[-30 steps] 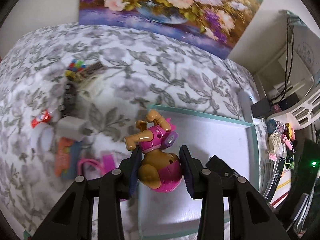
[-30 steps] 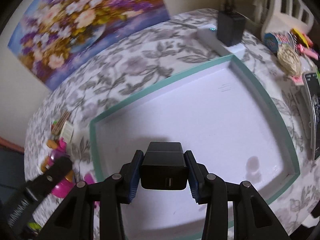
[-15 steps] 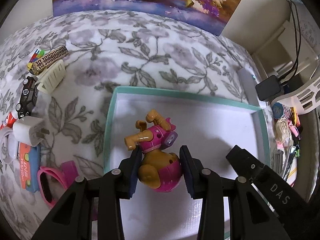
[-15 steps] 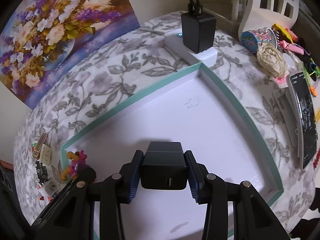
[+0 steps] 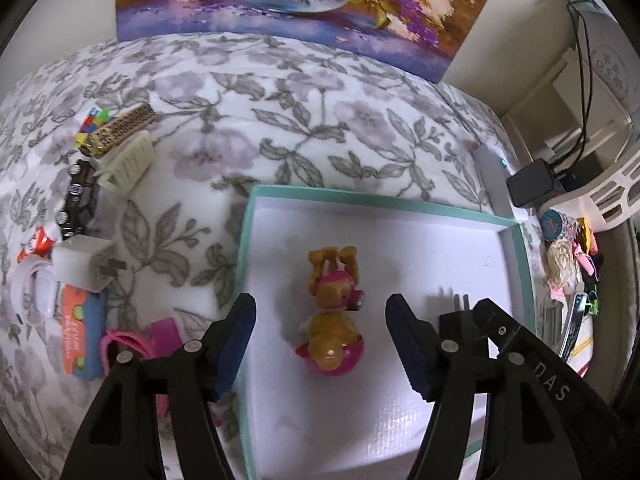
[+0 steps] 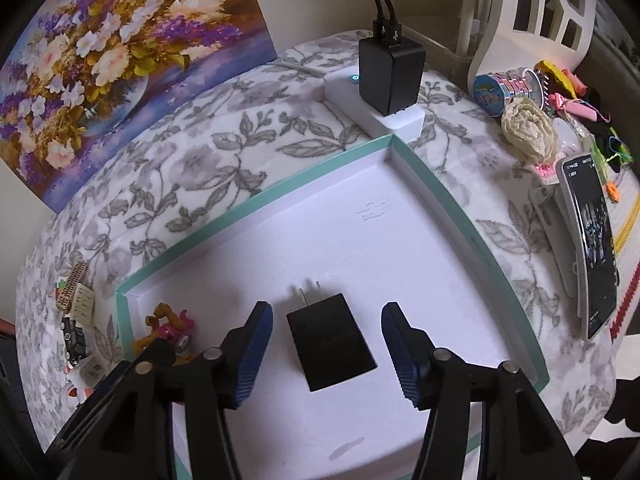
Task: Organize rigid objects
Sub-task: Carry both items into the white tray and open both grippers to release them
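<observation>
Two things have just left my jaws at once. My left gripper (image 5: 320, 344) held the pink-and-brown toy dog (image 5: 332, 320) clamped a second ago; now its jaws are opening, well clear of the toy, which lies on the white floor of the teal-rimmed tray (image 5: 244, 240) near its left wall. My right gripper (image 6: 327, 354) was clamped on the black charger (image 6: 331, 340); its jaws are opening too, and the charger lies flat in the tray between them, untouched, prongs pointing away from me. So both count as put away. Left on the flowered desk (image 5: 280, 120), beside the tray, are a white plug (image 5: 82, 268), a toy car (image 5: 78, 200) and other small bits; I judge those come next.
</observation>
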`<state>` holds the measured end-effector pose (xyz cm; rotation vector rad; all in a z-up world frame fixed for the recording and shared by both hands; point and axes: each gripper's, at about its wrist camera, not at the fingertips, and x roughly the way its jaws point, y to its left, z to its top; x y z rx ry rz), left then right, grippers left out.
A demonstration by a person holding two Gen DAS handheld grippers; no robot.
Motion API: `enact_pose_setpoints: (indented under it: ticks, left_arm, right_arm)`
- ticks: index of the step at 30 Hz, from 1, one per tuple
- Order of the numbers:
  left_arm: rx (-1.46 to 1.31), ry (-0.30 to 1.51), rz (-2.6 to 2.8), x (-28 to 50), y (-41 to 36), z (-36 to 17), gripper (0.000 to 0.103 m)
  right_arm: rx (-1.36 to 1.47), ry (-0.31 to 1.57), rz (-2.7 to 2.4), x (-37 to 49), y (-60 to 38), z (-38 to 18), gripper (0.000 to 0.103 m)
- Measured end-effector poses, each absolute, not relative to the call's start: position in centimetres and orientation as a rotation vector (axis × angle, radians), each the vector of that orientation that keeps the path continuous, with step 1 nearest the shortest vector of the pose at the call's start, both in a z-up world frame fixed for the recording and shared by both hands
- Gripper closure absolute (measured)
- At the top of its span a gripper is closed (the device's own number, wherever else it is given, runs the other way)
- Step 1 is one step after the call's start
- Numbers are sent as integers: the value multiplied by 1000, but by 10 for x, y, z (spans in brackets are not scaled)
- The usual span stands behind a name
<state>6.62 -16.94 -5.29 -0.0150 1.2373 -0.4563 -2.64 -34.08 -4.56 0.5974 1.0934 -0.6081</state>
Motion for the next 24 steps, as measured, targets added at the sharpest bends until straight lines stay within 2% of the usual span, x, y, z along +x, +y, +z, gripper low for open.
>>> enact_pose_setpoints:
  ticks: [4, 5, 7, 10, 24]
  left_arm:
    - [-8, 1211, -406, 70, -159, -47, 28]
    - [-5, 1206, -393, 72, -157, -46, 26]
    - [0, 1199, -359, 75, -149, -45, 12]
    - [2, 1187, -314, 80, -139, -43, 10]
    - [-3, 1184, -192, 94, -95, -31, 8]
  right_arm:
    - [582, 1095, -605, -26, -338, -43, 24]
    - [582, 1095, -603, -26, -338, -43, 22]
    - [580, 1094, -602, -27, -337, -43, 14]
    - [572, 1091, -604, -26, -336, -43, 2]
    - [484, 1115, -565, -18, -316, -44, 0]
